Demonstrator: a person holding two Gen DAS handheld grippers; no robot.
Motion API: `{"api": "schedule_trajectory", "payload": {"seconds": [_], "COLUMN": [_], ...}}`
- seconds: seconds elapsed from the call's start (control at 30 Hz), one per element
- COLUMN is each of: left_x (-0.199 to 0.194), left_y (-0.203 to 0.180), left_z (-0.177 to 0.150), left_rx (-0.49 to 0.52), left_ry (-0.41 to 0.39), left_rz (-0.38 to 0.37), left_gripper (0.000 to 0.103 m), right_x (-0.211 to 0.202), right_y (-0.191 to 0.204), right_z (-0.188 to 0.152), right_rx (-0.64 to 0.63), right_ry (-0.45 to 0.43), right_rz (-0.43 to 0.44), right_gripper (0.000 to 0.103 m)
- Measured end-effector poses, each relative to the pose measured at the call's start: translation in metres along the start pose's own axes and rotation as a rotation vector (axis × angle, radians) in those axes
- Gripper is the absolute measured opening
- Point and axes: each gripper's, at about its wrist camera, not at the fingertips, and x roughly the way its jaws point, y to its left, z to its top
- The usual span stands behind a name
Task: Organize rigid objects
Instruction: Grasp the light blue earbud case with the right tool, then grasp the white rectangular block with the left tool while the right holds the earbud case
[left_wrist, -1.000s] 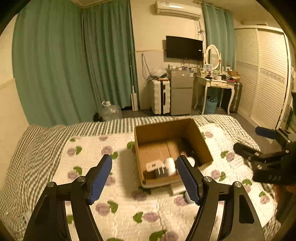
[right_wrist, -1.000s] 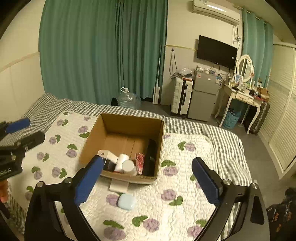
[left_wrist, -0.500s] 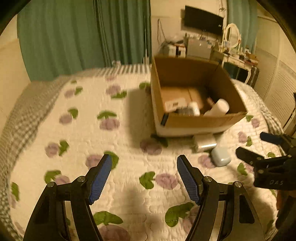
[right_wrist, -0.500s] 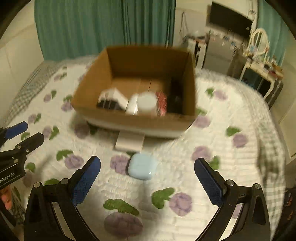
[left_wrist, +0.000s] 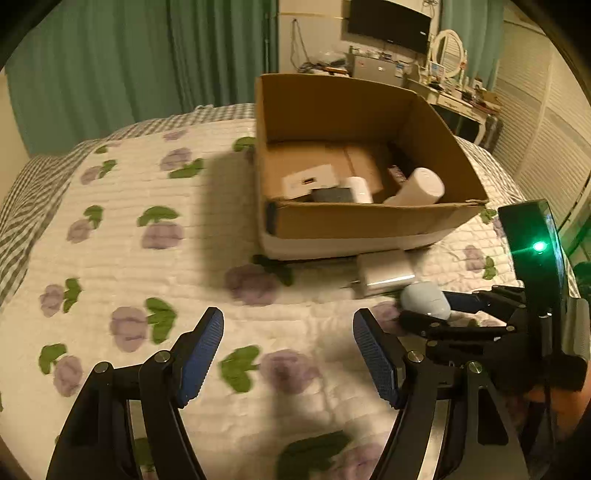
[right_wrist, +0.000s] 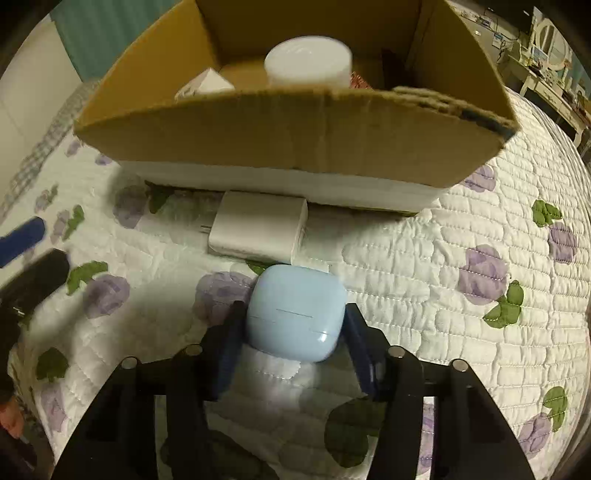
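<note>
**Right tongs close around the blue case on the bed**

At the far left we see the green curtain (left_wrist: 110, 66) behind the bed, and below it the white quilt (left_wrist: 110, 258) printed with purple flowers and green leaves. Our left tongs (left_wrist: 288, 354) hang over a bare patch of that quilt, spread wide, with nothing between the blue pads.

Moving right, the open cardboard box (left_wrist: 369, 218) sits on the quilt. Inside it we make out a flat white box (left_wrist: 310, 181), a dark grey block (left_wrist: 330, 195), a small white bottle (left_wrist: 358, 189) and a larger white cylinder (left_wrist: 417, 188) leaning against the near wall. Just in front of the box, touching or nearly touching its base, lies a white charger (right_wrist: 258, 230) flat on the quilt.

Just beside the charger, on the near side, rests the pale blue earbud case (right_wrist: 295, 314), lying on the quilt. Our right tongs (right_wrist: 293, 332) have just been closing and now sit narrow, one pad against each side of the case. In the left wrist view the same case (left_wrist: 424, 304) shows between the right tongs' dark fingers (left_wrist: 428, 325), low on the bed. At the far right stand a dressing table (left_wrist: 461, 99) and white slatted wardrobe doors (left_wrist: 546, 122).
</note>
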Motion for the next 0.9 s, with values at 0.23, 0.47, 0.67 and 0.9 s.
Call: {"api": "schedule_trajectory", "payload": {"seconds": [0.23,0.47,0.67,0.9], "left_x": [0.017,0.045,0.066,0.088], "left_y": [-0.047,-0.079,-0.081,-0.082], "left_z": [0.018,0.035,0.039,0.036], "left_rx": [0.069,0.091,0.069,0.03], "left_ry": [0.049,0.083,0.112,0.124], "left_rz": [-0.067,-0.079,-0.079,0.017], "left_gripper": [0.075,0.075,0.075,0.075], "right_x": [-0.039,-0.054,-0.052,-0.044], "right_y": [-0.036,-0.074,-0.079,-0.084], "right_z": [0.003,0.002,0.002,0.002], "right_rx": [0.04,0.13,0.141,0.149], "right_ry": [-0.113,-0.153,-0.157,-0.159], "right_rz": [-0.078,-0.104,-0.075,-0.055], "right_gripper": [0.052,0.052,0.052,0.052]}}
